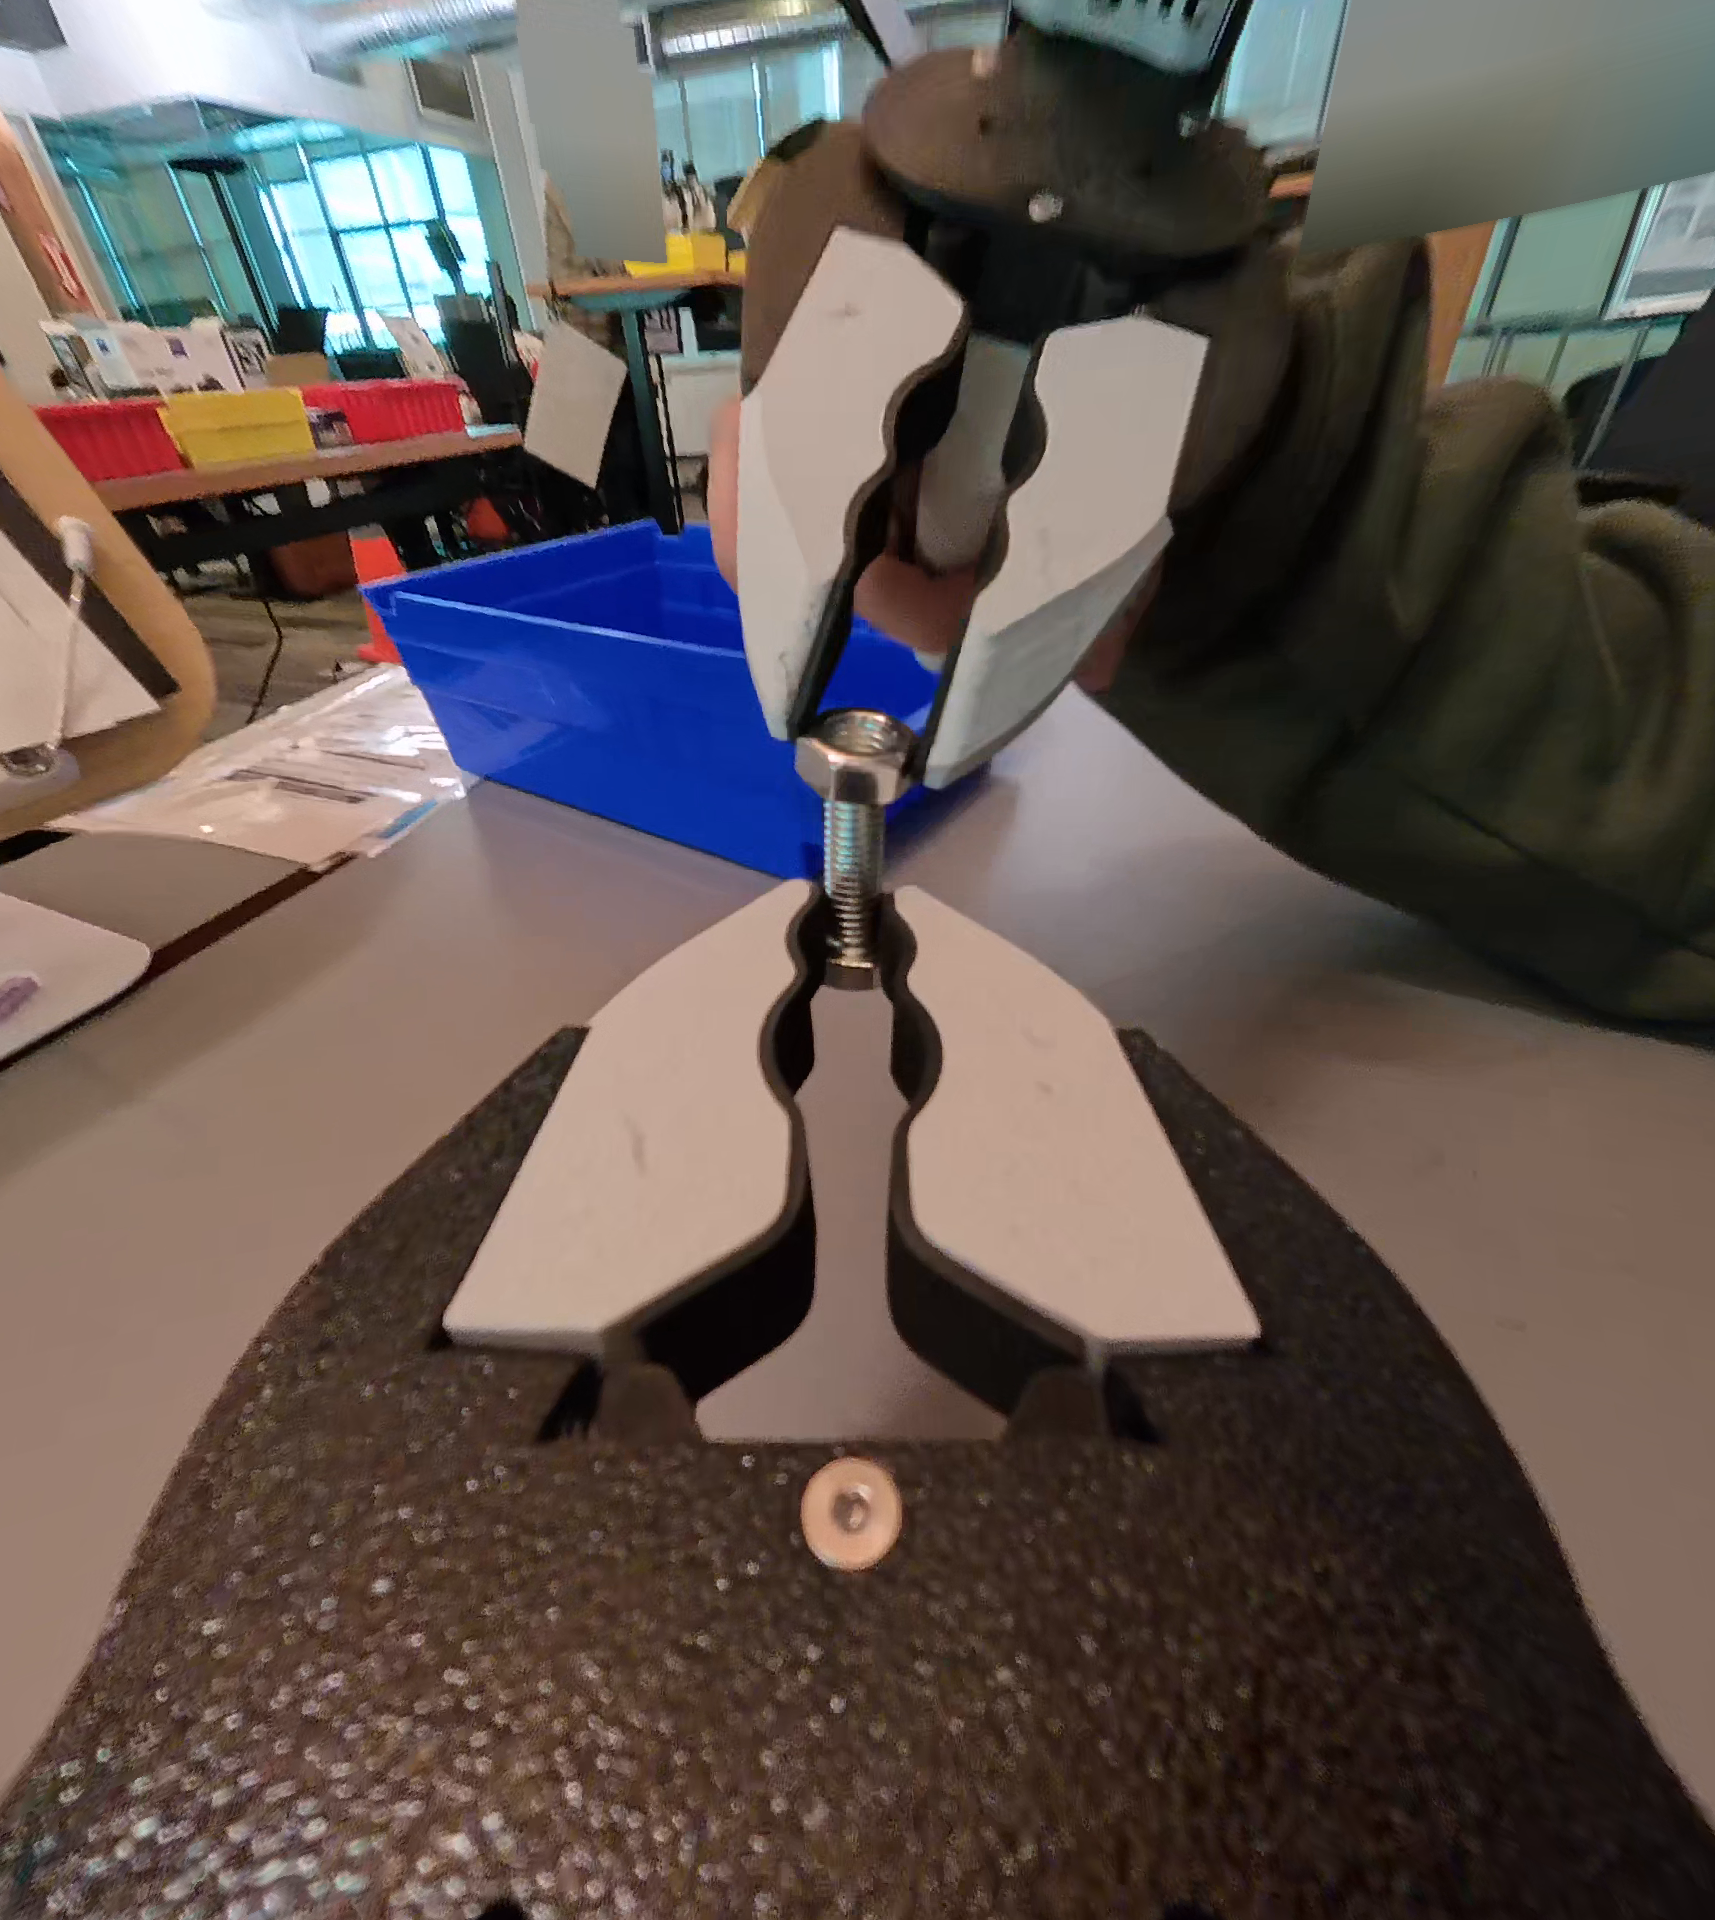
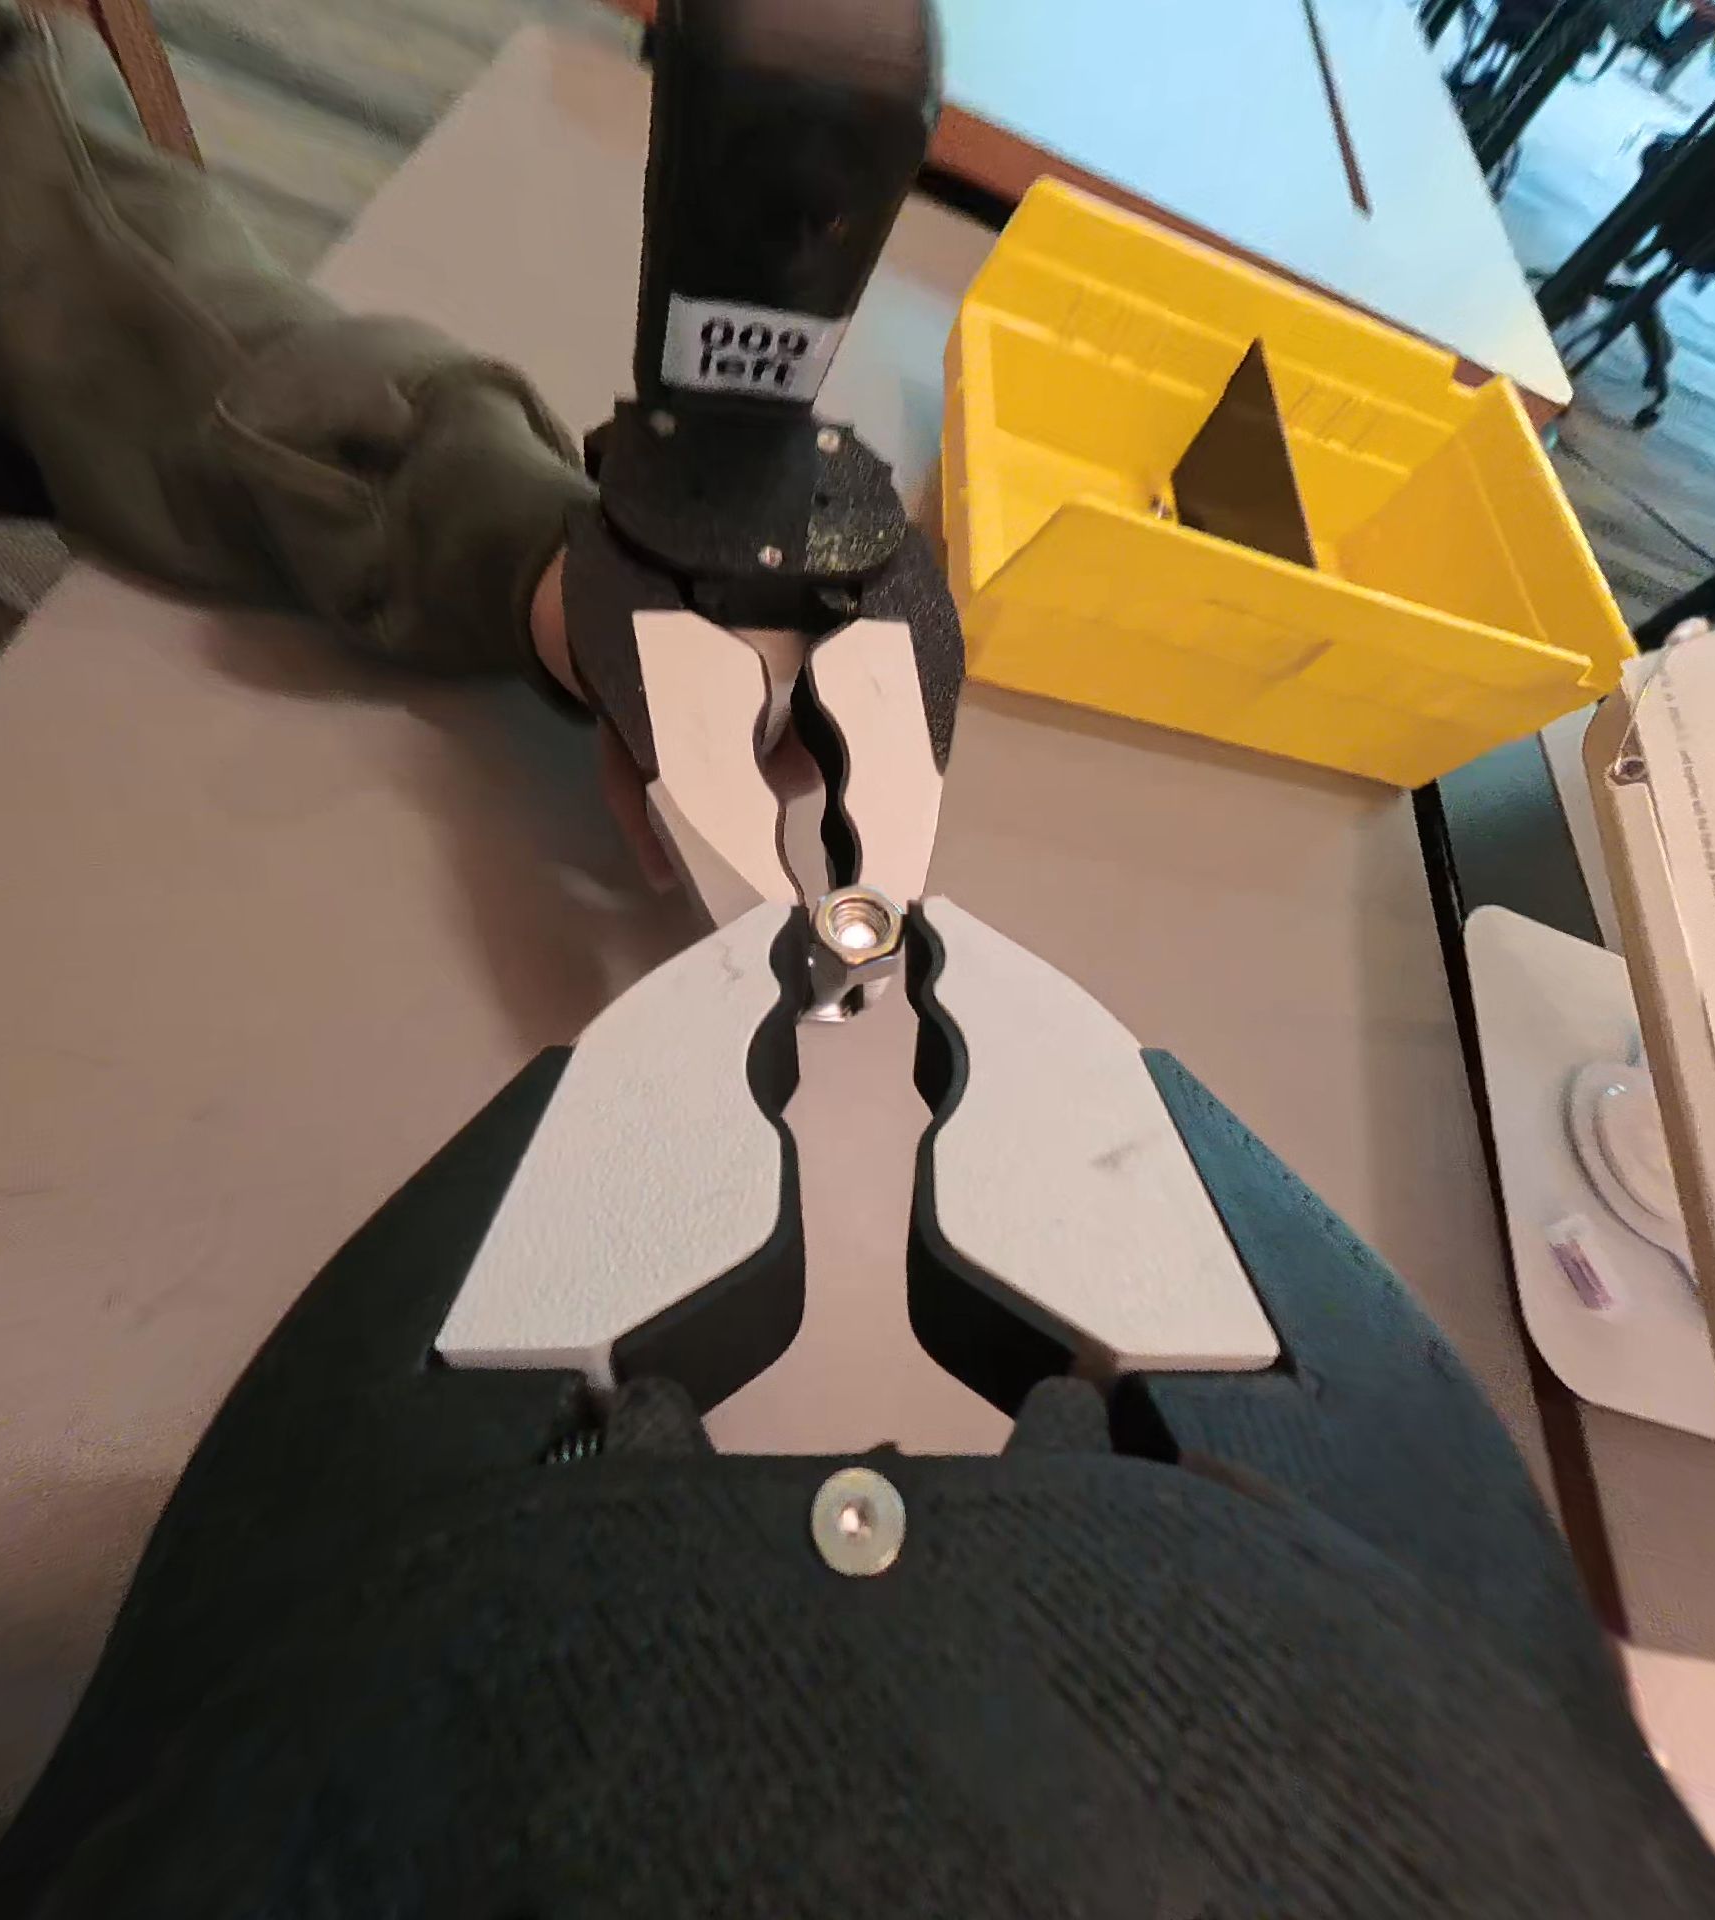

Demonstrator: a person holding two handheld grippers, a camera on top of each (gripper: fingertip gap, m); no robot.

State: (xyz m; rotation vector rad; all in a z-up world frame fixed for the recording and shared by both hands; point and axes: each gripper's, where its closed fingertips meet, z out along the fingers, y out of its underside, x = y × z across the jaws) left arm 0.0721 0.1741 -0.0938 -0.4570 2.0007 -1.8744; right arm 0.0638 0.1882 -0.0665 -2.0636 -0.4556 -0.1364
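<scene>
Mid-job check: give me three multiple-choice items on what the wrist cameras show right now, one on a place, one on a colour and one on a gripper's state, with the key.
1. Where on the bolt does the nut sit?
A) at the upper end of the threads
B) halfway down the threads
C) against the bottom end

2. What colour is the bin behind the grippers in the left wrist view?
A) green
B) blue
C) white

3. What state is the left gripper in?
A) wide open and empty
B) shut on the bolt
C) shut on the nut

Key:
1 A: the nut tops the upright threads, between the fingertips of the right gripper.
2 B: its walls are plainly blue.
3 B: its two fingers pinch the bolt's lower end.
</scene>
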